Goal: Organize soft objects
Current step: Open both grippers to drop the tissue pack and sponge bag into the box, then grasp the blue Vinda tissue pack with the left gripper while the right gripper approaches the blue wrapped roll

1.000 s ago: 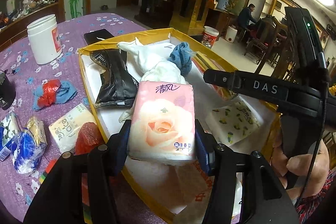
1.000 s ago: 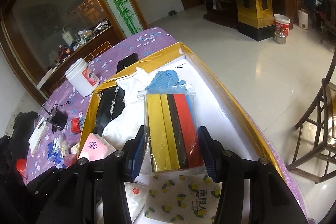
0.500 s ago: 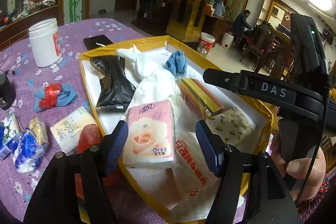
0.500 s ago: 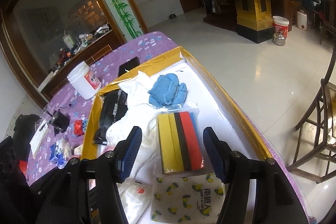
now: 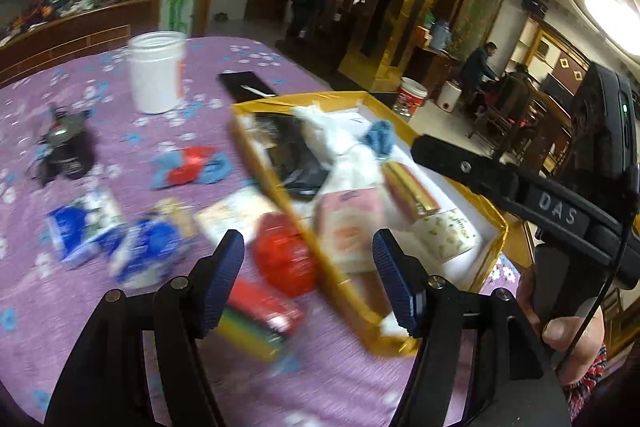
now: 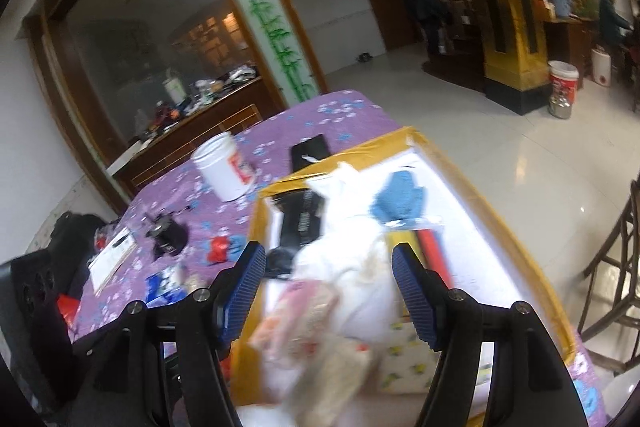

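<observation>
both tools (image 5: 308, 283) (image 6: 328, 291) hang empty above the gold box (image 5: 494, 227), right one opening.

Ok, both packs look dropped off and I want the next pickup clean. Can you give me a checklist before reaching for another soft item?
1. Left gripper free: ok, nothing between its open jaws.
2. Right gripper free: ok, jaws opening, nothing pinched.
3. Pink tissue pack inside the gold box: ok.
4. Sponge pack inside the box: ok, beside the white cloth.
5. Soft items left on the purple tablecloth: not ok, the red pouch and blue packets remain outside.
6. Clear view of the next target: cannot tell, the left wrist view is blurred.
</observation>
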A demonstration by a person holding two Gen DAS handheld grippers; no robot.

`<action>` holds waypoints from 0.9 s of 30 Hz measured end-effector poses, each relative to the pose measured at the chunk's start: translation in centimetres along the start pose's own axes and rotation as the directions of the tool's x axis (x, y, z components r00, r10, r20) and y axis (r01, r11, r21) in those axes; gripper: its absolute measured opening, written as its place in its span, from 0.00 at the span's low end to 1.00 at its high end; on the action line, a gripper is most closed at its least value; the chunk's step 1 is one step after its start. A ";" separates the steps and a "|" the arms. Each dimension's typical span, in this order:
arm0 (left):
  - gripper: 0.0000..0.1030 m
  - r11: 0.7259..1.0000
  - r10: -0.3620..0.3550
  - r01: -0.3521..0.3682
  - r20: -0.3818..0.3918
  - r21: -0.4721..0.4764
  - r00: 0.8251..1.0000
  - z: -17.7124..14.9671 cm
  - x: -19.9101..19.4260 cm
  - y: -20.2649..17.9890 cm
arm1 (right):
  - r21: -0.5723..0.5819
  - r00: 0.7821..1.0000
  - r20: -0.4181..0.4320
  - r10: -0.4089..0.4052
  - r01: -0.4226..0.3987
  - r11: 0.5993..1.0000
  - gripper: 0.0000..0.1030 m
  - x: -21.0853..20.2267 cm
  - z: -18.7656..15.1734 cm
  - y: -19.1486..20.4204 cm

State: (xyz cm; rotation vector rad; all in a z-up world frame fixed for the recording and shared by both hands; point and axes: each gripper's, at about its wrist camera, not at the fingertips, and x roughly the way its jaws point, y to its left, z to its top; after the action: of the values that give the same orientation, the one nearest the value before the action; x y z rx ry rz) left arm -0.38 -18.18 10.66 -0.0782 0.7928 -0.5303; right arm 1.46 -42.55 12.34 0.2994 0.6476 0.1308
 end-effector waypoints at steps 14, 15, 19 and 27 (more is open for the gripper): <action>0.77 0.971 0.155 -0.161 -0.050 -0.174 0.987 1.3 -2.7 15.9 | -0.175 0.980 -0.145 0.136 -0.161 0.971 0.66 2.4 -4.1 9.8; 0.77 0.970 0.152 -0.159 -0.056 -0.184 0.987 1.7 -2.0 16.5 | -0.175 0.978 -0.152 0.140 -0.167 0.970 0.66 2.6 -4.2 9.9; 0.77 0.964 0.100 -0.124 -0.110 -0.235 0.989 3.0 2.0 18.6 | -0.181 0.975 -0.171 0.141 -0.172 0.968 0.66 2.8 -4.9 10.3; 0.77 0.979 0.158 -0.182 -0.228 -0.090 0.961 1.8 6.4 17.1 | -0.174 0.973 -0.190 0.130 -0.164 0.971 0.66 3.3 -5.1 9.5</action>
State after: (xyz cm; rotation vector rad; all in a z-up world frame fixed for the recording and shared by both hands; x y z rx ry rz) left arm 11.83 -6.61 3.27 -0.0533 1.0354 -0.3340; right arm 0.67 -31.69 9.60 0.1527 0.7839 0.3632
